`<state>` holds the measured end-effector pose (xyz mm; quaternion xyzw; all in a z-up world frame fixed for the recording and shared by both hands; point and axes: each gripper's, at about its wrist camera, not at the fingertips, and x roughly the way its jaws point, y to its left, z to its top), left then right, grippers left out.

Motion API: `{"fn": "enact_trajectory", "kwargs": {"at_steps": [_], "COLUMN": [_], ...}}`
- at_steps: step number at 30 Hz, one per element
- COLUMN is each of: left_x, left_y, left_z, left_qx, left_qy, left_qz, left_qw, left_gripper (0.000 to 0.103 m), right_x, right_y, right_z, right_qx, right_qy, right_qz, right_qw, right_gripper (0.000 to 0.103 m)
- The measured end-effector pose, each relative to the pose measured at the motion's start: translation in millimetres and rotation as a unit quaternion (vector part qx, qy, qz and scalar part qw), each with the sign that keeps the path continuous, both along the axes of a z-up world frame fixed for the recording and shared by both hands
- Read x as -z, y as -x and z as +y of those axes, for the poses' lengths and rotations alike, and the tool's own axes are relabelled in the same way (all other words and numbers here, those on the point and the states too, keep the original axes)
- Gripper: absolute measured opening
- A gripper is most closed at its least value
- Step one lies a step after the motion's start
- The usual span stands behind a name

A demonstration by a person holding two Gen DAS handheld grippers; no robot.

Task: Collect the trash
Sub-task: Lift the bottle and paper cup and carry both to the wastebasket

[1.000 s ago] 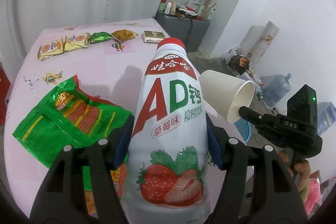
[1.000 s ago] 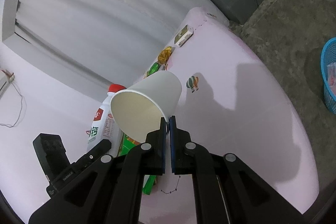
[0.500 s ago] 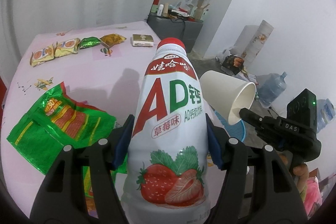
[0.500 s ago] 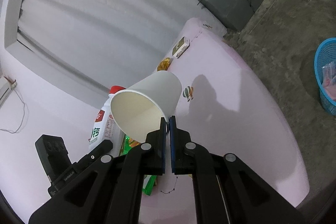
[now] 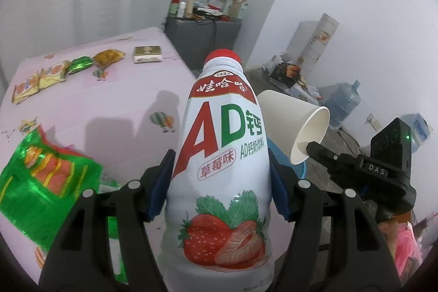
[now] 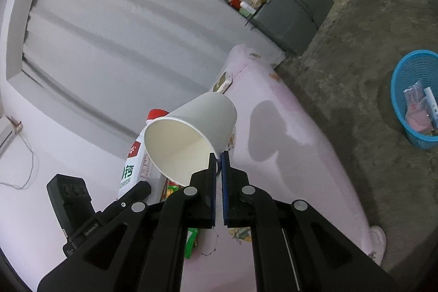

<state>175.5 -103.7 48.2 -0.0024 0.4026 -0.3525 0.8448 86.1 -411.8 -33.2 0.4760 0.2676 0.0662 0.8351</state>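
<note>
My left gripper point(image 5: 221, 177) is shut on a white AD calcium milk bottle point(image 5: 221, 155) with a red cap and a strawberry label, held upright above the pink table point(image 5: 123, 100). My right gripper point(image 6: 218, 158) is shut on the rim of a white paper cup point(image 6: 191, 138), held tilted in the air; the cup also shows in the left wrist view point(image 5: 295, 125), just right of the bottle. A blue trash basket point(image 6: 416, 97) stands on the floor to the right of the table, with some wrappers inside.
A green snack bag point(image 5: 41, 182) lies on the table at the left. Several small snack packets point(image 5: 52, 73) and a small box point(image 5: 147, 58) lie along the far edge. A grey cabinet point(image 5: 202, 37), a water jug point(image 5: 342, 106) and boxes stand beyond.
Both grippers have swung right, away from the table, carrying the bottle and the cup. The blue basket now shows more fully in the right wrist view.
</note>
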Motion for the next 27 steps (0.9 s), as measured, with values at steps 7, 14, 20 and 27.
{"fn": "enact_trajectory", "kwargs": {"at_steps": [7, 14, 20, 27], "left_x": [4, 13, 31, 63], "left_y": [4, 7, 5, -1], "left_z": [-49, -104, -154, -230], "left_qx": [0.042, 0.088, 0.127, 0.178], "left_qy": [-0.005, -0.014, -0.025, -0.045], "left_qz": [0.007, 0.019, 0.043, 0.099], "left_qw": [0.9991, 0.9958, 0.9906, 0.9779], "left_gripper": [0.060, 0.060, 0.060, 0.060], "right_x": [9, 24, 40, 70], "right_y": [19, 39, 55, 83], "right_z": [-29, -62, -95, -151], "right_qx": [0.039, 0.079, 0.117, 0.184], "right_qy": [-0.006, -0.019, -0.025, -0.022], "right_qz": [0.002, 0.009, 0.024, 0.070], "right_qw": [0.999, 0.997, 0.993, 0.980], "right_gripper": [0.004, 0.004, 0.004, 0.004]}}
